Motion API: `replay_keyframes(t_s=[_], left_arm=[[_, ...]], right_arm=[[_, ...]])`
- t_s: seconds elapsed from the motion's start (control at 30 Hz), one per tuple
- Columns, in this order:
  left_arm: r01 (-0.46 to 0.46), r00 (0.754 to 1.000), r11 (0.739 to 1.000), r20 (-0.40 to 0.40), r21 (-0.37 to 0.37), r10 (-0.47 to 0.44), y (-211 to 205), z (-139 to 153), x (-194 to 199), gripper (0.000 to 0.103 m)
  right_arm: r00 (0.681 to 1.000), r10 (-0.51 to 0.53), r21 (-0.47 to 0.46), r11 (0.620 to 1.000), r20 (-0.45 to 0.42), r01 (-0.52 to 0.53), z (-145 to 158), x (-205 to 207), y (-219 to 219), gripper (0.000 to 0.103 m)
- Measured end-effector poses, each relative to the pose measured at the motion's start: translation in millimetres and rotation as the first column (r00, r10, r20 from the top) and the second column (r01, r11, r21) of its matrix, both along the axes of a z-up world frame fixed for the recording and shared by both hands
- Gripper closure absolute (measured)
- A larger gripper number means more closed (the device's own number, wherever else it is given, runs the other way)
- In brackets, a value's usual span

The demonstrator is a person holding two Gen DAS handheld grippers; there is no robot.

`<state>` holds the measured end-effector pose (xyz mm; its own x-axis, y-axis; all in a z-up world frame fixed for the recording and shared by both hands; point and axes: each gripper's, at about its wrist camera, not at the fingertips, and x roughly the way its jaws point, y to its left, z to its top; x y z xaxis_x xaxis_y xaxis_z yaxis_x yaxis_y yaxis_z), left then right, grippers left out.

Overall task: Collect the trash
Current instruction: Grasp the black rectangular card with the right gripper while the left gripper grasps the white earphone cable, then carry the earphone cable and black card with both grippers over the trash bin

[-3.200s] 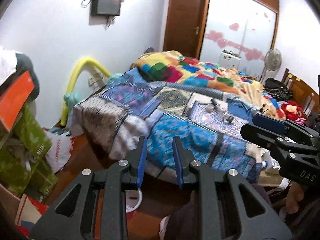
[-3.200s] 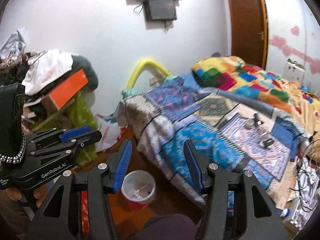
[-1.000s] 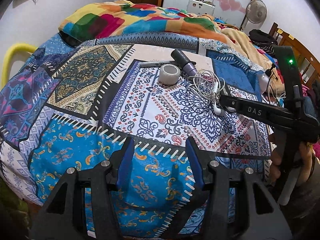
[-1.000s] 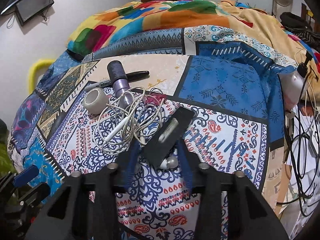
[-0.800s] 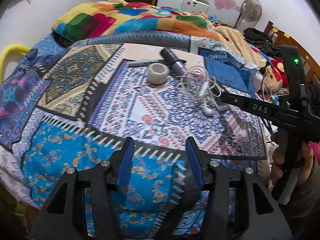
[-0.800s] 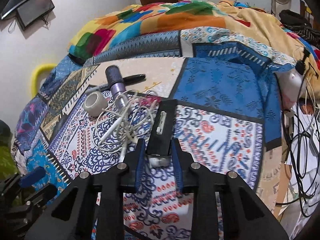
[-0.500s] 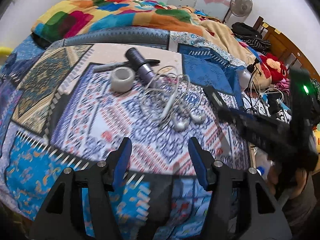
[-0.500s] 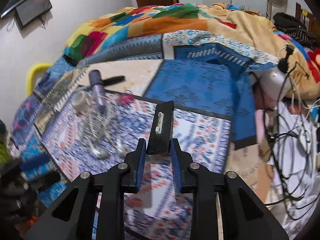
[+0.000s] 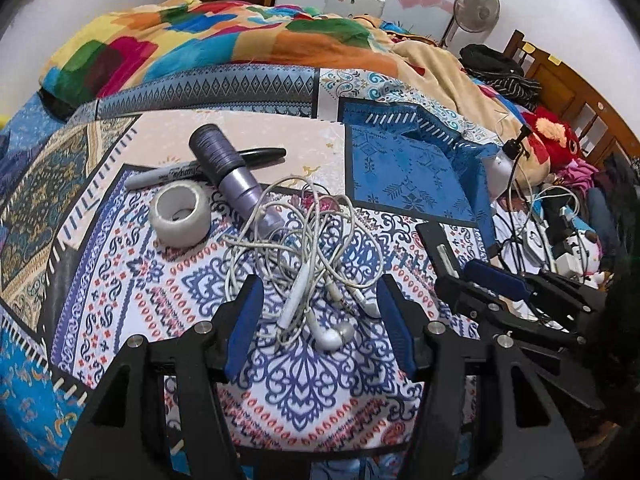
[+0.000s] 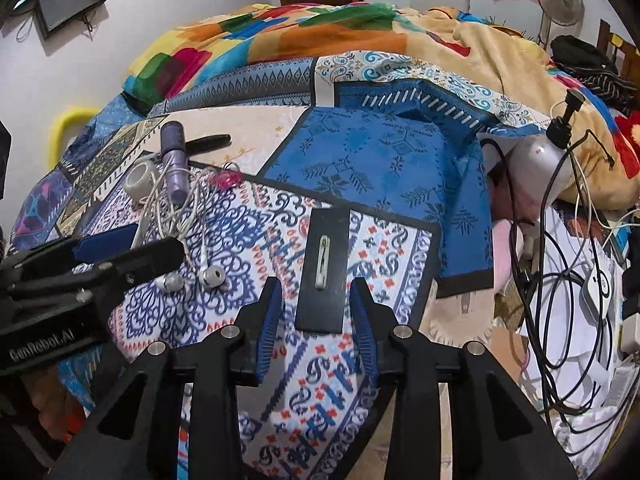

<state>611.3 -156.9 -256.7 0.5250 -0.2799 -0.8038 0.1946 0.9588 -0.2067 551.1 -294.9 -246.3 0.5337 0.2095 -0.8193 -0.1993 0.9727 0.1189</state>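
The left gripper [image 9: 318, 320] is hovering with its jaws spread wide over the earphones [image 9: 316, 280], a white tangle lying on the quilt [image 9: 304, 392]; the cable loops are sitting between the blue pads but nothing is being pinched. The right gripper [image 10: 316, 312] is also standing open, its pads flanking the near end of the card [image 10: 326, 268], a flat black strip with a small white piece on it, with a gap showing on both sides, so it is gripping nothing. Tape [image 9: 180, 216], a spool [image 9: 232, 176] and a marker [image 9: 200, 168] are lying just beyond the earphones, the spool resting across the marker and touching the cable.

Risks as I am judging them: the cable is looping around the spool's lower end, so lifting the earphones is likely dragging the spool and marker along or leaving loops trailing. The pads may be closing on a single strand and letting the buds swing free. The card is lying flat on soft fabric, so the right pads may be pinching quilt instead or sliding off its thin edges. The two grippers are working close together and could be bumping each other
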Motion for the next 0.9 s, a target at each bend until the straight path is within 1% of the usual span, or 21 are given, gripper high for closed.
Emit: replay_keyframes(t_s=[0.03, 0.07, 0.1, 0.13, 0.17, 0.2, 0.23, 0.3, 0.4, 0.53, 0.7, 0.9], left_arm=[[0.002, 1.0, 1.0, 0.003, 0.003, -0.002, -1, -1, 1, 0.047], [0.006, 1.0, 1.0, 0.005, 0.004, -0.006, -2, -1, 1, 0.056], [0.017, 1.0, 1.0, -0.002, 0.005, -0.017, -4, -3, 3, 0.069], [0.02, 1.0, 1.0, -0.008, 0.014, -0.019, -6, -5, 3, 0.077], [0.016, 1.0, 0.999, -0.006, 0.029, -0.015, -6, -6, 3, 0.09], [0.019, 1.0, 0.999, -0.005, 0.033, -0.019, -6, -6, 2, 0.092], [0.015, 1.0, 1.0, -0.005, 0.019, -0.015, -5, -6, 0, 0.094], [0.011, 1.0, 1.0, 0.001, 0.0, -0.011, -2, -2, -6, 0.096], [0.023, 1.0, 1.0, 0.019, -0.003, -0.023, -1, 9, -14, 0.097], [0.038, 0.997, 0.999, 0.062, -0.026, -0.036, 4, 37, -30, 0.097], [0.039, 0.992, 0.998, 0.124, -0.049, -0.032, 10, 80, -50, 0.097], [0.027, 0.98, 0.999, 0.199, -0.042, -0.018, 22, 130, -86, 0.097]], right_arm=[[1.0, -0.003, -0.011, 1.0, 0.015, 0.003, -1, 1, 2, 0.071], [1.0, -0.004, -0.02, 1.0, 0.025, 0.005, -1, 1, 3, 0.071], [0.999, -0.005, -0.032, 0.999, 0.038, 0.006, -2, 0, 6, 0.071], [0.999, -0.004, -0.043, 0.999, 0.046, 0.006, -2, 0, 7, 0.071], [0.998, -0.004, -0.064, 0.998, 0.059, 0.007, -3, -2, 11, 0.071], [0.998, -0.004, -0.08, 0.997, 0.068, 0.01, -4, -3, 12, 0.072], [0.997, -0.008, -0.108, 0.994, 0.08, 0.017, -4, -4, 14, 0.079], [0.997, -0.005, -0.095, 0.995, 0.071, 0.011, -4, -4, 12, 0.08], [0.999, -0.014, -0.036, 0.999, 0.034, 0.015, 0, -3, 5, 0.08], [0.998, -0.025, -0.015, 1.0, 0.059, 0.026, 16, -11, 4, 0.08], [0.993, -0.028, 0.014, 1.0, 0.117, 0.026, 50, -27, 6, 0.08], [0.98, -0.016, 0.036, 0.999, 0.196, 0.009, 97, -52, 10, 0.08]])
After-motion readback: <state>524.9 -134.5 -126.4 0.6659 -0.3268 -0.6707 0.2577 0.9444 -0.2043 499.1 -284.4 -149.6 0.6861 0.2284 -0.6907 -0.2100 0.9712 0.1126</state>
